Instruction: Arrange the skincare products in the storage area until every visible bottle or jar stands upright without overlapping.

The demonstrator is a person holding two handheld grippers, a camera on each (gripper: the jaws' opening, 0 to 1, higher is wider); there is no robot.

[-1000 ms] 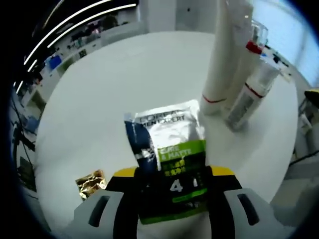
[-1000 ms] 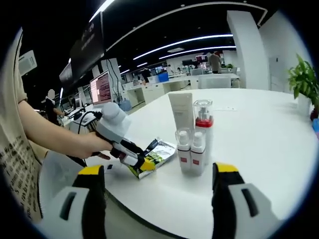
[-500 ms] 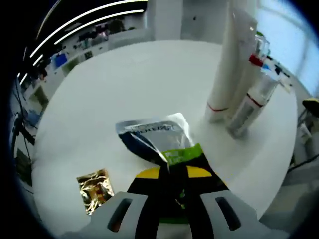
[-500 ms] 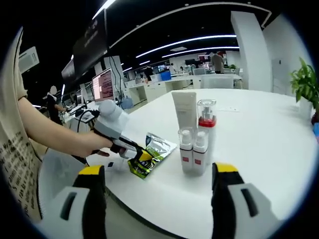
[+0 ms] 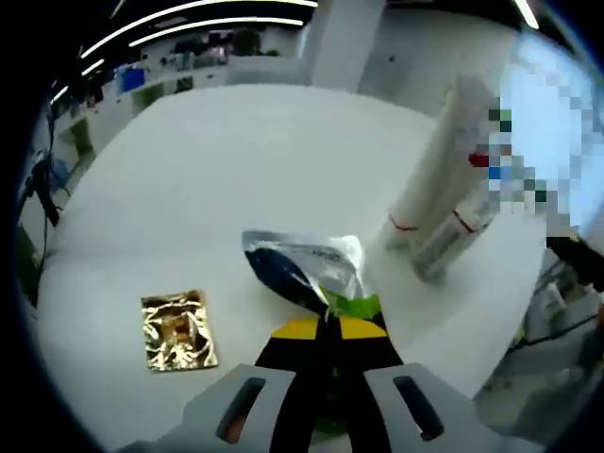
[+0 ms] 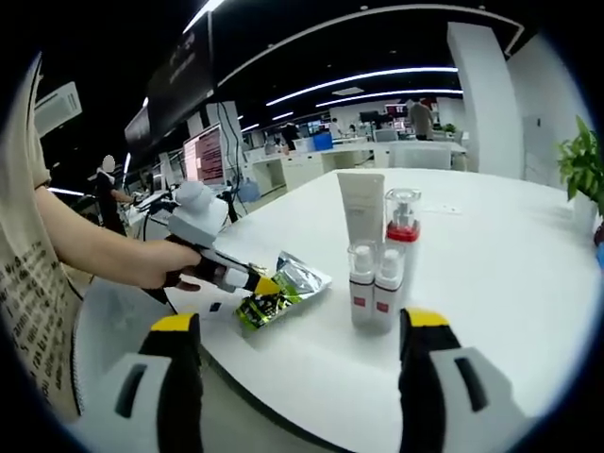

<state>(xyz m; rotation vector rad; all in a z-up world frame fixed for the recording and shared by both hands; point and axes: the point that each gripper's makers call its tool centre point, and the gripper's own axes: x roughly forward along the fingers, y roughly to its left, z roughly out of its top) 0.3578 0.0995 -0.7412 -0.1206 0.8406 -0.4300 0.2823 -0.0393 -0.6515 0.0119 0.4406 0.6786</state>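
Note:
My left gripper [image 5: 329,331] is shut on the lower edge of a silver, blue and green sachet [image 5: 304,271], which bends upward above the white table [image 5: 236,160]. In the right gripper view the same left gripper [image 6: 255,283] pinches the sachet [image 6: 283,288] near the table's front edge. A tall white tube [image 6: 361,219], a clear pump bottle with a red collar [image 6: 403,226] and two small white bottles [image 6: 375,283] stand upright in a close group. My right gripper [image 6: 293,377] stays open, off the table's near side, holding nothing.
A gold foil sachet [image 5: 176,330] lies flat on the table left of my left gripper. A person's hand and forearm [image 6: 113,260] hold the left gripper. A green plant [image 6: 582,165] stands at the far right. Office desks and monitors sit in the background.
The left gripper closed on the sachet, which went from lying flat to bent and lifted at its gripped end. The right gripper stayed open and nearly still.

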